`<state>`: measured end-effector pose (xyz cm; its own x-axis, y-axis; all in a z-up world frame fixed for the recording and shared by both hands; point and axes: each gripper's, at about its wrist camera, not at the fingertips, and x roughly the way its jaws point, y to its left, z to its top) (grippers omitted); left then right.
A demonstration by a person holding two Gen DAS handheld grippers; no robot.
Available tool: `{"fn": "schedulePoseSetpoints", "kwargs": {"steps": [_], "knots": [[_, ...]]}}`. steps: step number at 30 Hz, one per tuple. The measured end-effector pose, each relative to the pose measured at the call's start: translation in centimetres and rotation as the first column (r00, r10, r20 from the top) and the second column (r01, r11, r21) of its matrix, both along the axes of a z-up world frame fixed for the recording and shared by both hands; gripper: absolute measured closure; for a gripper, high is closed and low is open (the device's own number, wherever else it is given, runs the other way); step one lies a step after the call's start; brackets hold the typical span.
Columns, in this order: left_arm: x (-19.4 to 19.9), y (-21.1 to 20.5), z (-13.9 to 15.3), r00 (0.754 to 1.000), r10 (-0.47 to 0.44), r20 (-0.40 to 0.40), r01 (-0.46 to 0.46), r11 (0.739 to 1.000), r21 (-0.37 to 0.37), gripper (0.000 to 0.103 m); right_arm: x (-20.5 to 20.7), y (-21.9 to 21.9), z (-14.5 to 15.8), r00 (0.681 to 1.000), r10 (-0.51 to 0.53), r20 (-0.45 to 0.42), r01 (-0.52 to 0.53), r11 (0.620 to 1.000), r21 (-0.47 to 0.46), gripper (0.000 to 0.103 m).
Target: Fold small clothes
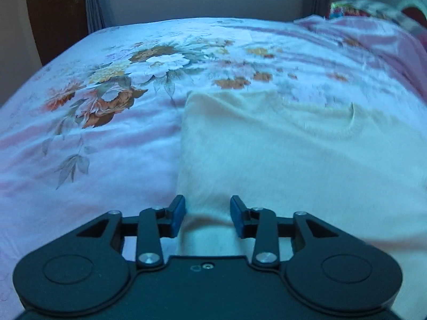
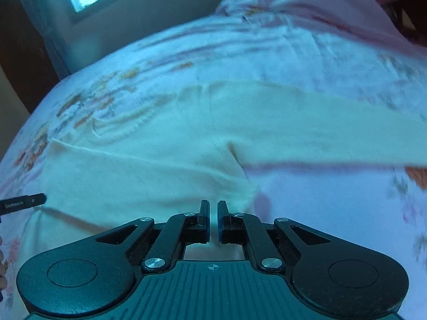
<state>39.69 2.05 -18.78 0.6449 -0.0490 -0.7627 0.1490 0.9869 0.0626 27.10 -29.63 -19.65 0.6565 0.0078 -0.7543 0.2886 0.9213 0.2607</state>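
A cream long-sleeved top [image 1: 280, 154] lies flat on the floral bedsheet [image 1: 112, 138], neckline at the far right. My left gripper [image 1: 207, 213] is open, its blue pads straddling the top's near left bottom edge without closing on it. In the right wrist view the same top [image 2: 149, 165] spreads across the bed with one sleeve [image 2: 333, 136] stretched out to the right. My right gripper [image 2: 212, 217] has its jaws nearly together with a thin gap, at the top's near hem; whether cloth is pinched I cannot tell.
Pink bedding and a colourful pillow [image 1: 379, 37] lie at the far right of the bed. A dark wooden door [image 1: 56, 13] and a curtain stand beyond the bed's far edge. Part of the left gripper [image 2: 22, 203] shows at the left edge of the right wrist view.
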Motion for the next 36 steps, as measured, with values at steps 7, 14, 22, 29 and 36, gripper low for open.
{"fn": "schedulePoseSetpoints", "kwargs": {"steps": [7,14,22,29,36], "knots": [[-2.1,1.9,1.2,0.997,0.023,-0.071,-0.032,0.99,-0.135,0.066,-2.9,-1.5,1.1,0.997,-0.074,0.0,0.074,0.994,0.085,0.098],[-0.9,2.2,0.7,0.991,0.061,-0.118,-0.086,0.97,-0.225,0.062,-2.6,-1.8,0.5,0.995,-0.1,-0.03,0.103,0.984,0.142,0.087],[1.2,3.1,-0.6,0.986,0.144,-0.085,-0.155,0.979,-0.133,0.084,-1.7,-0.2,0.5,0.996,-0.085,-0.034,0.088,0.994,0.07,0.072],[1.2,4.2,-0.6,0.987,0.142,-0.076,-0.152,0.977,-0.15,0.087,-1.9,1.6,0.3,0.999,-0.015,-0.034,0.018,0.995,0.102,0.091],[-0.2,3.2,-0.6,0.998,0.056,0.003,-0.056,0.998,-0.026,0.083,-2.1,0.0,0.0,0.998,-0.062,-0.032,0.066,0.99,0.122,0.091]]}}
